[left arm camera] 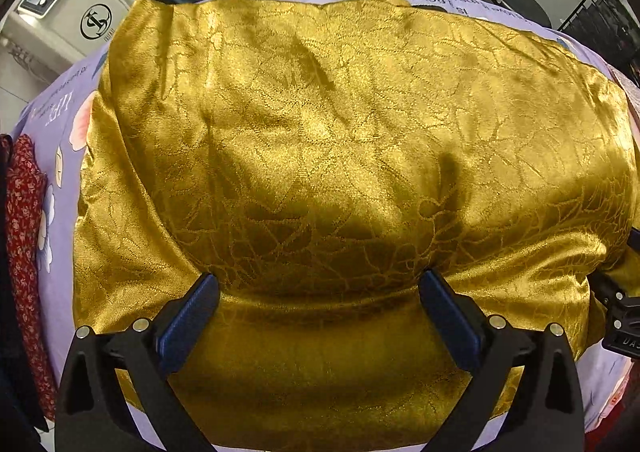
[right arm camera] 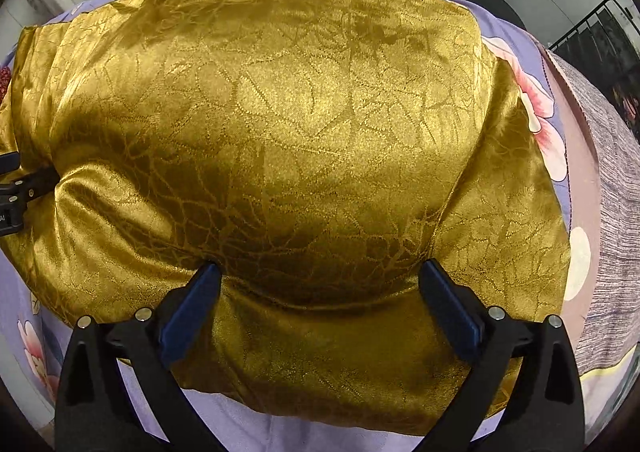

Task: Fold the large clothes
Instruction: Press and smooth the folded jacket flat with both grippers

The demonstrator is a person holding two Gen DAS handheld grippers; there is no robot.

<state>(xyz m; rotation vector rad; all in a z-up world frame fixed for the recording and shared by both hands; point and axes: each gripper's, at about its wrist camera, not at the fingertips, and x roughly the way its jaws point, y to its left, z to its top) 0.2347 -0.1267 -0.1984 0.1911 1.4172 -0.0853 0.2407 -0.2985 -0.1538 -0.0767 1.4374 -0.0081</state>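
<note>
We see a gold brocade garment (left arm camera: 340, 156) spread over a lavender floral bedsheet (left arm camera: 60, 120), filling most of both wrist views. The left gripper (left arm camera: 320, 284) sits at 6 o'clock with its blue pads (left arm camera: 192, 316) wide apart, tips pressing into a raised fold of the cloth but not pinching it. The right gripper (right arm camera: 320, 276) stands likewise spread at 6 o'clock over the same garment (right arm camera: 280, 132). At 10 o'clock we see a white appliance (left arm camera: 76, 8); at 9 o'clock, a red floral cloth (left arm camera: 24, 220).
</note>
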